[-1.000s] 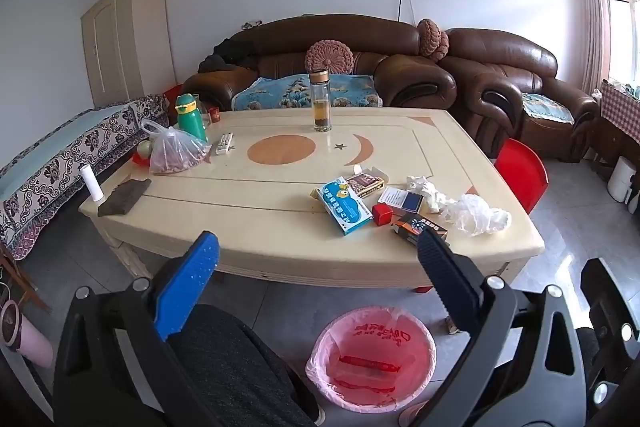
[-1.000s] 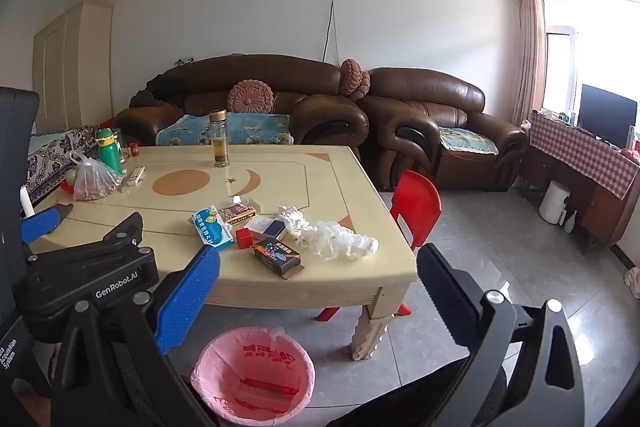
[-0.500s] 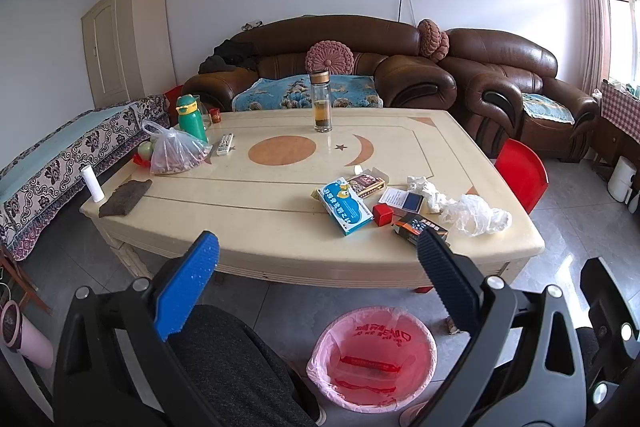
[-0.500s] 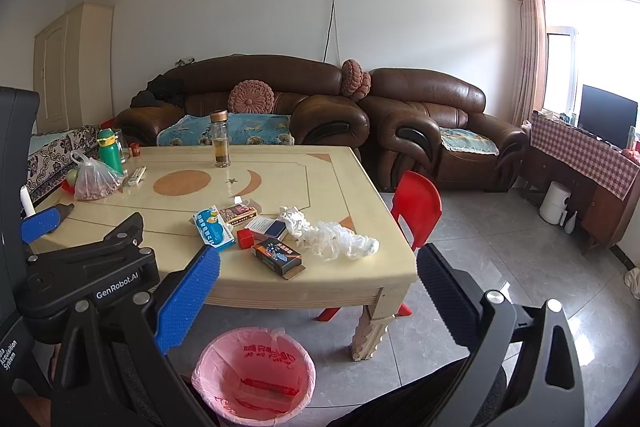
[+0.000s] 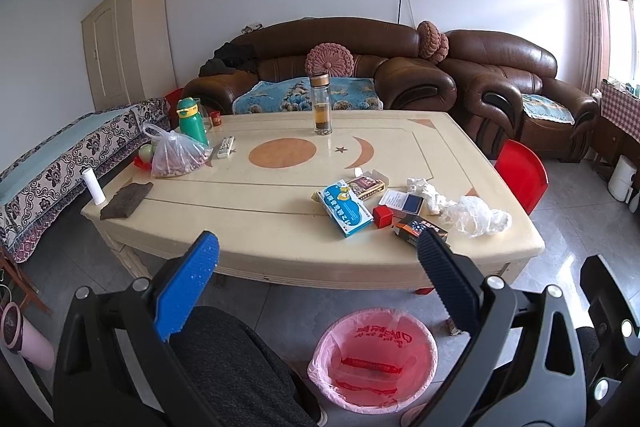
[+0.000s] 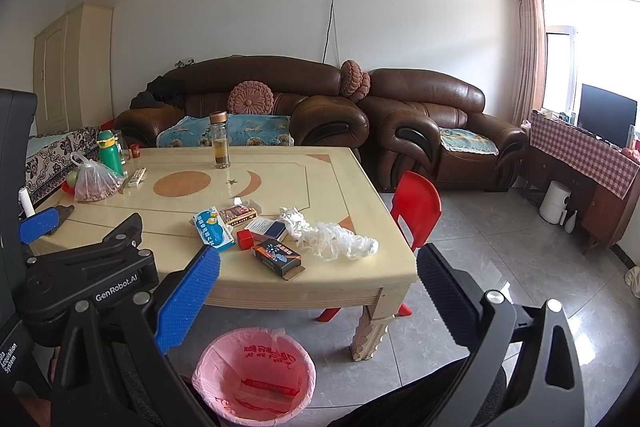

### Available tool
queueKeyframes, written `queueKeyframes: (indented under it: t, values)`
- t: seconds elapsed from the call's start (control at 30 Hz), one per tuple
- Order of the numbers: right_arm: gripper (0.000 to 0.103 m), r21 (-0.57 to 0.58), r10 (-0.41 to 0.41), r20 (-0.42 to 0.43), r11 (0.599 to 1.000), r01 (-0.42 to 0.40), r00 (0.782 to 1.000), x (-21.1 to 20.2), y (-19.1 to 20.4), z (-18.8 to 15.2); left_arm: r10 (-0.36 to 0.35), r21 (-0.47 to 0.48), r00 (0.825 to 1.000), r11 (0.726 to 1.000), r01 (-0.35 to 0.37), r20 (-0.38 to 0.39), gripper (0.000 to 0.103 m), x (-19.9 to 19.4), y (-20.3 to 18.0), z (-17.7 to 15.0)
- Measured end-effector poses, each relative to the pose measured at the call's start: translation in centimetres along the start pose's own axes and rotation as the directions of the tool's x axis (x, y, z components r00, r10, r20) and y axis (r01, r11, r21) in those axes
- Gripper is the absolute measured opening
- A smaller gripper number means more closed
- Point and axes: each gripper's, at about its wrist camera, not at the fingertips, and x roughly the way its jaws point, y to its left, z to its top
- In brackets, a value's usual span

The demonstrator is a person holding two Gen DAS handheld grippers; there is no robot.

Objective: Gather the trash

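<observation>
Trash lies near the front right of the cream table point(image 5: 260, 227): a blue packet point(image 5: 344, 207), a brown box point(image 5: 367, 185), a small red box point(image 5: 383, 216), a dark orange box point(image 5: 416, 230), crumpled white paper point(image 5: 426, 191) and clear plastic wrap point(image 5: 478, 215). The same pile shows in the right wrist view: the blue packet point(image 6: 213, 228), the dark orange box point(image 6: 276, 255), the plastic wrap point(image 6: 340, 240). A pink-lined bin point(image 5: 374, 361) point(image 6: 254, 373) stands on the floor in front of the table, with a red wrapper inside. My left gripper point(image 5: 316, 283) and right gripper point(image 6: 318, 293) are open and empty, short of the table.
A glass bottle point(image 5: 321, 105), green flask point(image 5: 192, 121), remote point(image 5: 225, 147), bag of food point(image 5: 176, 157), dark cloth point(image 5: 126, 200) and white roll point(image 5: 94, 185) are also on the table. A red chair point(image 6: 416, 209) stands at its right side. Brown sofas point(image 6: 436, 131) line the back.
</observation>
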Motion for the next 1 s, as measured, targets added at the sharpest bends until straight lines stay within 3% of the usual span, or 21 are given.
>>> queueKeyframes:
  t: [1.0]
  values:
    - [0.097, 0.003, 0.006, -0.007, 1.0, -0.006, 1.0, -0.1, 0.1, 0.29, 0.003, 0.002, 1.0, 1.0, -0.003, 0.011, 0.097, -0.48, 0.12, 0.14]
